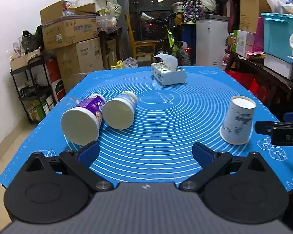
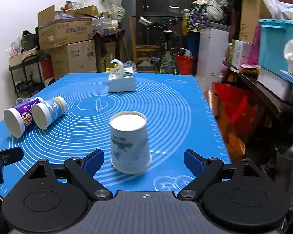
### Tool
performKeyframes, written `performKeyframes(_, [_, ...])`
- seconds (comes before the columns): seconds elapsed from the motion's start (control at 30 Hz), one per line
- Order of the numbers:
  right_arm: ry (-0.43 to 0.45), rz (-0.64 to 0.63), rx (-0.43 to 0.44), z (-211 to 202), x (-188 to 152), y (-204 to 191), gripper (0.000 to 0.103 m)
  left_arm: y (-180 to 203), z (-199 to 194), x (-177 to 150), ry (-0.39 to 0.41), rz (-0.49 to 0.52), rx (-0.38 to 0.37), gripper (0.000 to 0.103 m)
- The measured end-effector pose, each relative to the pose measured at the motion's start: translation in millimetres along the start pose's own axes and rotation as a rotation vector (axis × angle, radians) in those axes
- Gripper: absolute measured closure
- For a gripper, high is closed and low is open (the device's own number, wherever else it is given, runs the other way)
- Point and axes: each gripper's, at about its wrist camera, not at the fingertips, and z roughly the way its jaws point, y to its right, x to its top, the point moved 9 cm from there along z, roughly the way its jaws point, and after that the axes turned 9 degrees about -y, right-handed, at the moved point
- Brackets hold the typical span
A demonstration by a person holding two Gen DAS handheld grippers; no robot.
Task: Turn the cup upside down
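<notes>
Both grippers spread wide, nothing held

Right gripper (image 2: 144,160) is set around the upturned paper cup (image 2: 129,145) on the blue mat (image 2: 171,117); left gripper (image 1: 146,153) faces two toppled cups (image 1: 99,115), tissue box (image 1: 169,74) behind.

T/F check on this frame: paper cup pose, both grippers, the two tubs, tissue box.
1. The paper cup stands rim down on the blue mat. True.
2. The right gripper is clamped on the cup. False: jaws open, cup between them, untouched.
3. The purple tub and blue-white tub lie on their sides. True.
4. The left gripper holds a tub. False: open, empty.
5. The tissue box sits nearest the cameras. False: far end.
</notes>
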Motion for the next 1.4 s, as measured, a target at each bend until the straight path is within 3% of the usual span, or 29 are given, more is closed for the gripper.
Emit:
performKeyframes(0.37, [-0.019,-0.003,-0.031,-43.0,-33.7,14.6,0.013,32.6,-19.4,-12.6,-0.019,0.055,-0.081,0.003])
performKeyframes(0.67, [-0.056,0.01,0.006,-58.5,-52.6,11.0,0.013,48.5,-28.8,-25.8,-0.033,0.095,-0.125,0.003])
performKeyframes(1.4, [-0.081,-0.007,0.03,-62.0,-62.5,2.1,0.013,56.6,-33.0,-31.1,-0.046,0.105,-0.136,0.003])
